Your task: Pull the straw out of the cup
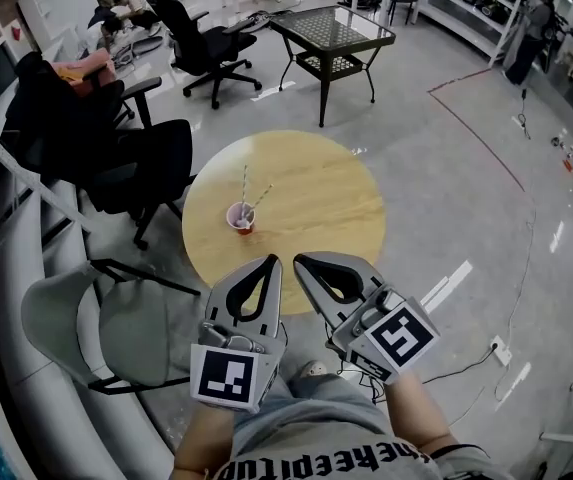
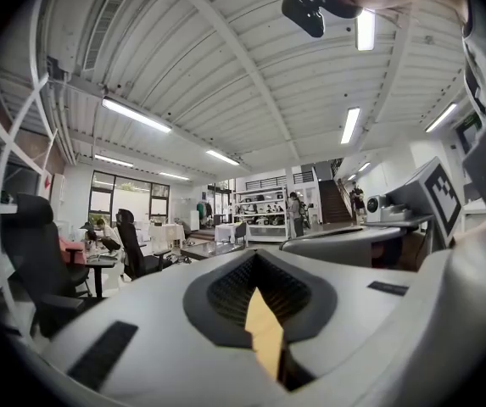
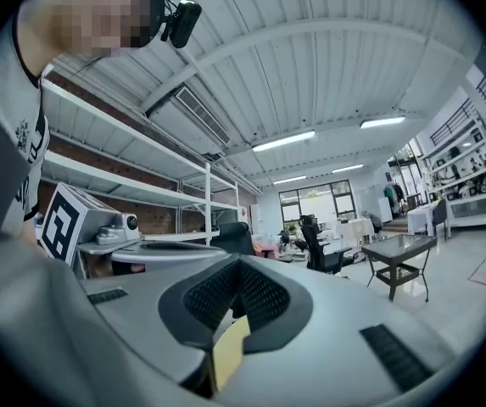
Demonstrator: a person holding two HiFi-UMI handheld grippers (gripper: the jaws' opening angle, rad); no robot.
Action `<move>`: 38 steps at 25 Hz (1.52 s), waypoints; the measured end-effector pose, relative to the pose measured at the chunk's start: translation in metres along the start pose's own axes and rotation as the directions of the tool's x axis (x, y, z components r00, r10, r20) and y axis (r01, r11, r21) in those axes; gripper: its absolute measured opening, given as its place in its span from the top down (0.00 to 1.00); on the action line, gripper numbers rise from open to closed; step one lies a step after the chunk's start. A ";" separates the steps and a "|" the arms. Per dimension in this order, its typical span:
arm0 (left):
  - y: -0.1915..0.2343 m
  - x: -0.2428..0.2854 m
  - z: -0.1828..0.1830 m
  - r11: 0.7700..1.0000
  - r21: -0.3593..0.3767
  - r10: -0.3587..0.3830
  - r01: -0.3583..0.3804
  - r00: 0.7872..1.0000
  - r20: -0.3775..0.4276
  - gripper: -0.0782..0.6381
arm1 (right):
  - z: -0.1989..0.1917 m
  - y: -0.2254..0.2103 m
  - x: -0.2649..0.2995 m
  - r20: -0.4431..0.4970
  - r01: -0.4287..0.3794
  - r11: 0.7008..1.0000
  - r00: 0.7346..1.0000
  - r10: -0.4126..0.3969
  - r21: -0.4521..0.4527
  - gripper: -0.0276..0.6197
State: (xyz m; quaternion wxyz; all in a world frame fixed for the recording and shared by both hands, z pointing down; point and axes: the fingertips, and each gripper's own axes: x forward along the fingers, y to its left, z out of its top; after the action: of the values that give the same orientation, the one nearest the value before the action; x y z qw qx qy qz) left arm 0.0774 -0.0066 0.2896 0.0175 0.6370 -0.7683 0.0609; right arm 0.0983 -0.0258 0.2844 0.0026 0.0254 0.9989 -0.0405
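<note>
Head view, cup (image 1: 240,217): upright on table (image 1: 336,203), left of centre, well apart from both grippers.
Head view, straw (image 1: 245,182): standing in cup, near vertical. Second straw (image 1: 262,196) in same cup, leaning right.
Head view, left gripper (image 1: 270,260): closed tip to tip, holding nothing, over near edge of table.
Head view, right gripper (image 1: 299,260): closed likewise, empty, just beside left gripper.
Left gripper view, left gripper (image 2: 256,259): shut to contact at the tip, nothing clamped. Sliver of table (image 2: 265,333) visible through the slot behind. Cup and straw out of view.
Right gripper view, right gripper (image 3: 239,265): shut at the tip, nothing clamped. Sliver of table (image 3: 226,350) visible through the slot. Cup and straw out of view.
Risk, closed approach: reaching in without opening first likely to knock straw aside or tip cup.
Risk, unbraced cup: pulling at an angle likely to drag or topple cup through rubbing at the rim. Advisable to steady with the other gripper.
Risk, wrong pick: closing on both straws at once, owing to close spacing at the rim.
Risk, aim: no sight of target from either gripper view at present pitch, hence reliance on head view alone.
</note>
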 end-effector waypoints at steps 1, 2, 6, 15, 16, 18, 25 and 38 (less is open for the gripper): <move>0.000 0.003 -0.001 1.000 -0.003 -0.013 0.013 1.000 -0.009 0.86 | 0.001 -0.003 0.001 0.001 0.010 1.000 1.000 -0.010 0.002 0.93; 0.001 0.006 -0.001 1.000 -0.003 -0.023 0.023 1.000 -0.011 0.86 | 0.001 -0.005 0.003 0.002 0.018 1.000 1.000 -0.018 0.004 0.93; 0.014 0.011 -0.002 0.998 -0.011 -0.060 0.060 0.998 -0.011 0.86 | 0.000 -0.007 0.016 -0.004 0.049 0.999 0.999 -0.048 0.017 0.93; 0.072 0.026 -0.006 0.993 -0.021 -0.114 0.114 0.993 -0.039 0.86 | -0.002 -0.013 0.078 -0.027 0.101 0.994 0.995 -0.100 0.029 0.93; 0.080 0.027 -0.006 0.993 -0.021 -0.116 0.116 0.992 -0.041 0.86 | -0.004 -0.013 0.085 -0.038 0.105 0.994 0.994 -0.103 0.033 0.93; 0.095 0.028 -0.007 0.993 -0.023 -0.119 0.119 0.992 -0.044 0.86 | -0.005 -0.014 0.099 -0.037 0.113 0.993 0.993 -0.112 0.032 0.93; 0.132 0.037 -0.016 0.989 -0.034 -0.145 0.143 0.988 -0.056 0.86 | -0.007 -0.018 0.136 -0.016 0.147 0.988 0.989 -0.147 0.035 0.93; 0.164 0.052 -0.023 0.971 -0.033 -0.238 0.236 0.969 -0.066 0.86 | -0.015 -0.028 0.166 -0.047 0.247 0.968 0.968 -0.245 0.053 0.93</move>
State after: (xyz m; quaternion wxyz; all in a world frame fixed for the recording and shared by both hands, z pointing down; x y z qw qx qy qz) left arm -0.0940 -0.0246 0.3064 0.0595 0.7215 -0.6862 0.0709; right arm -0.0691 -0.0437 0.3008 -0.0231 -0.0979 0.9925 -0.0692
